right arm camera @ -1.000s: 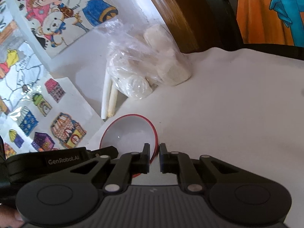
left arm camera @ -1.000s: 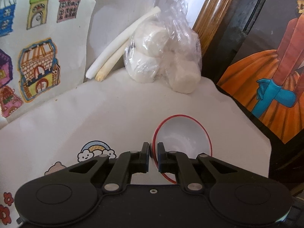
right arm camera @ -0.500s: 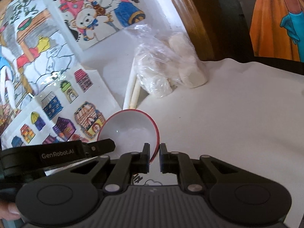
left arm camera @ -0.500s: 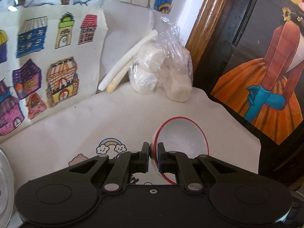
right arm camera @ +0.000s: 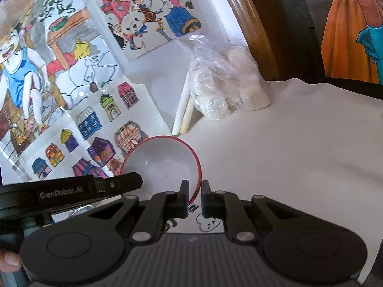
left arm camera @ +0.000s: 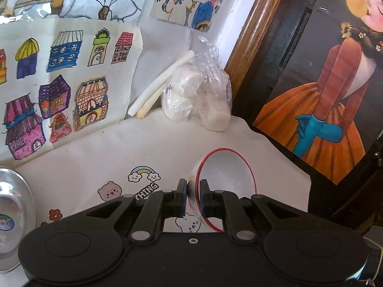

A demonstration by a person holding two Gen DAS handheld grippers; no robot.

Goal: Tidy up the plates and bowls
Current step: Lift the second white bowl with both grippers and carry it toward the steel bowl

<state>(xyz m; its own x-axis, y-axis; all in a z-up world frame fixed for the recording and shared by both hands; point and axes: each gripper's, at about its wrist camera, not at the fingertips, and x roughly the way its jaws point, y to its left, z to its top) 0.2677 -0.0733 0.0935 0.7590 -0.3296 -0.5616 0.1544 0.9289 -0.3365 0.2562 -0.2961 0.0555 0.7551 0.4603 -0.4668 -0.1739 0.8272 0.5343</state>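
Observation:
A white bowl with a red rim (left arm camera: pixel 227 177) is held in the air above the white tablecloth, pinched on opposite sides of its rim by both grippers. My left gripper (left arm camera: pixel 193 197) is shut on the bowl's left rim. My right gripper (right arm camera: pixel 194 197) is shut on the bowl's (right arm camera: pixel 162 165) right rim. The left gripper's body (right arm camera: pixel 71 191) shows at the left of the right wrist view. A shiny metal plate or bowl (left arm camera: pixel 12 215) lies at the far left of the left wrist view, partly cut off.
A clear plastic bag of white lumps (left arm camera: pixel 198 95) and two white sticks (left arm camera: pixel 158 88) lean in the back corner. Children's drawings (left arm camera: pixel 59 83) cover the wall at left. A dark framed picture of a woman in orange (left arm camera: pixel 323 110) stands at right. The tablecloth (left arm camera: pixel 119 148) has cartoon prints.
Both grippers have lifted and drawn back with the bowl; more of the wall, the tablecloth prints and the metal dish at left have come into view.

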